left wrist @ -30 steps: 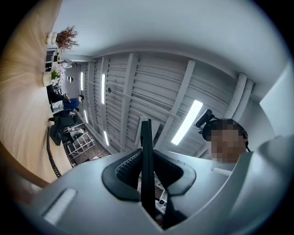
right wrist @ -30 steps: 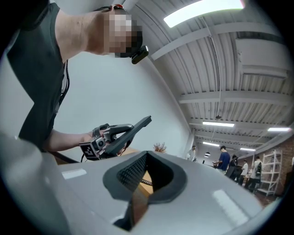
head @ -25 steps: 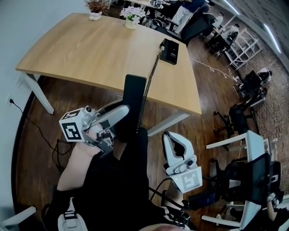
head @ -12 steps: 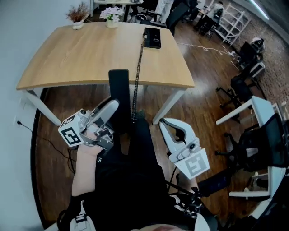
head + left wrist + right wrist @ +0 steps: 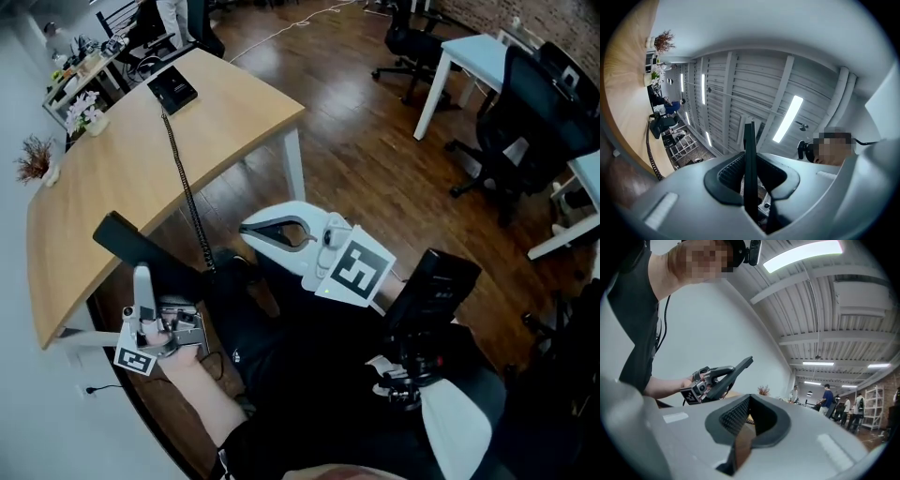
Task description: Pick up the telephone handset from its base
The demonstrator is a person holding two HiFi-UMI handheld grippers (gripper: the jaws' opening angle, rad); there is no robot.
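Here, the handset (image 5: 122, 242): gripped edge-on in the left gripper (image 5: 142, 281) jaws, held off its base (image 5: 173, 89), by the near edge of the tabletop (image 5: 112, 178).
Coiled cord (image 5: 185, 183): stretched across the tabletop from base to handset.
Right gripper (image 5: 248, 229): jaws together, nothing held, apart from the handset.
Open room: bare wooden floor (image 5: 375, 159) is seen between the tabletop's corner and the office chairs (image 5: 525, 103).
Right gripper view only: the held handset is shown side-on, tilted upward.
Left gripper view only: ceiling lights (image 5: 787, 119) are shown.
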